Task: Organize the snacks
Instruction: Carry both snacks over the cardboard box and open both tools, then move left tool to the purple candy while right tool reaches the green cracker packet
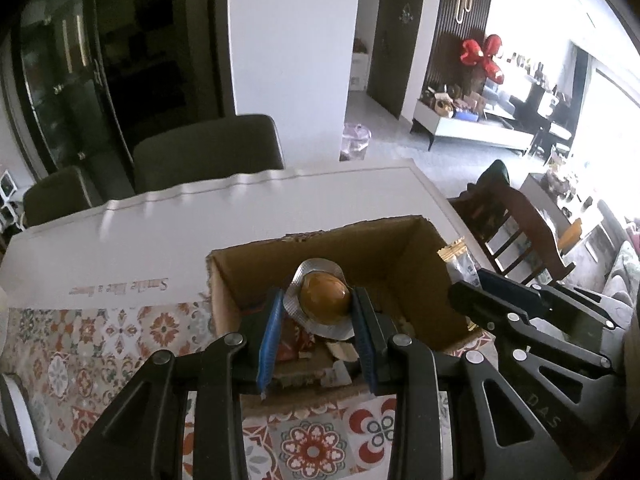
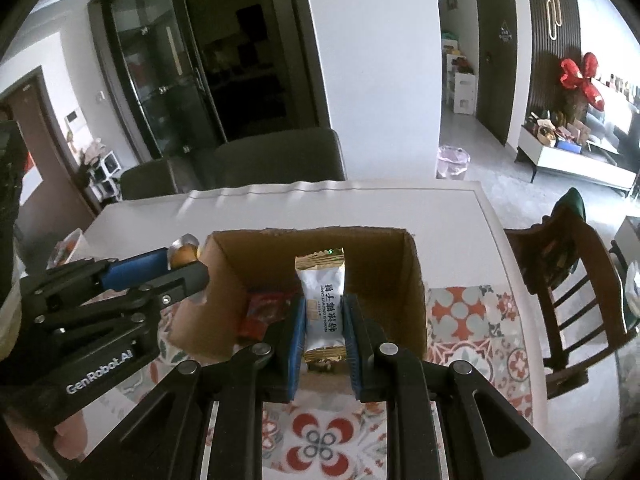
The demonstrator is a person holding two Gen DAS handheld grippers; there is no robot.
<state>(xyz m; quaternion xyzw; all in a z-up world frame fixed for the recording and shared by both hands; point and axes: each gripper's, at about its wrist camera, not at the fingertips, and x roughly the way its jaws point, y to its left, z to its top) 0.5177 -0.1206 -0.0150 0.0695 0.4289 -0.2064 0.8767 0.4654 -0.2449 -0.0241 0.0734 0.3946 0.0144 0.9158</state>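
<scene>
The left tongs (image 1: 318, 320) clamp a foil-cupped brown sweet (image 1: 323, 298) above the open box (image 1: 384, 240), just inside its left wall. The right tongs (image 2: 323, 330) pinch a white candy packet (image 2: 323, 300) upright over the box's middle. The box stands on the worktop (image 1: 160, 236), near its right edge, with bare white surface behind. Red wrappers (image 2: 264, 314) lie inside. Chairs (image 2: 568, 280) flank the worktop.

Both wrist cameras are looking steeply down along their own fingers, sitting close above the open cardboard box (image 1: 404, 256) on the tabletop (image 1: 140, 240). They are sharing the box, the tabletop and the room behind. Each is catching the other claw at its edge.
</scene>
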